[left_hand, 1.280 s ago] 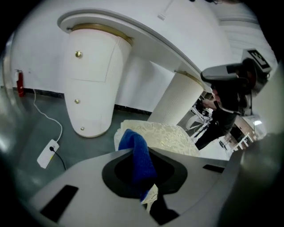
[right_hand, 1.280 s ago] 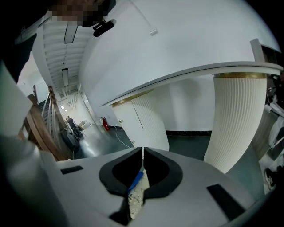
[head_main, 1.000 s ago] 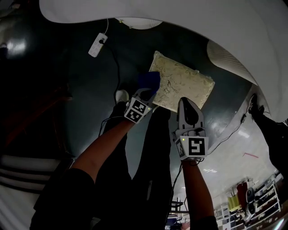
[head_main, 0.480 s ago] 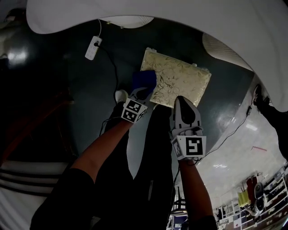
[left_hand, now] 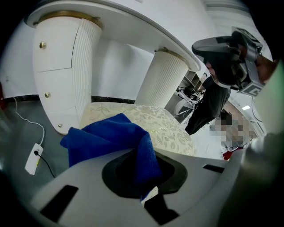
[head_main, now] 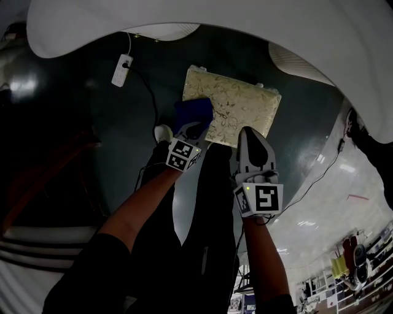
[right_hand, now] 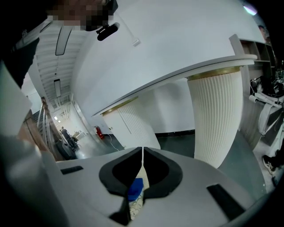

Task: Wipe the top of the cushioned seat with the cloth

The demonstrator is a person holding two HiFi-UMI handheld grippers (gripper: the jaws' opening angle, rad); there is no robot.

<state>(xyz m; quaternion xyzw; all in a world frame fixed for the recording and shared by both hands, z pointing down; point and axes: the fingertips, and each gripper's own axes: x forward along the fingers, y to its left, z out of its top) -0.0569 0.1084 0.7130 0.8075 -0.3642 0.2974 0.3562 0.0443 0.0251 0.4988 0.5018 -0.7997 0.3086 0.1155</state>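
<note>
A cream cushioned seat [head_main: 236, 104] with a leaf pattern stands on the dark floor under a white table. My left gripper [head_main: 193, 124] is shut on a blue cloth [head_main: 193, 112], which lies bunched on the seat's near left corner. In the left gripper view the blue cloth [left_hand: 111, 137] spreads over the cushioned seat [left_hand: 164, 131] from the closed jaws. My right gripper [head_main: 253, 142] hovers at the seat's near edge, shut with nothing in it; in the right gripper view its tips [right_hand: 142, 155] meet in a thin line.
A white table top [head_main: 184, 15] arches over the seat, with ribbed white pedestal legs [left_hand: 80, 62] behind. A white power strip [head_main: 120, 62] and its cable lie on the floor to the left. The person's dark trouser legs [head_main: 196, 202] stand below the grippers.
The left gripper and blue cloth have slid a little further onto the seat's left corner. The whole view has shifted slightly left. The right gripper holds about the same place.
</note>
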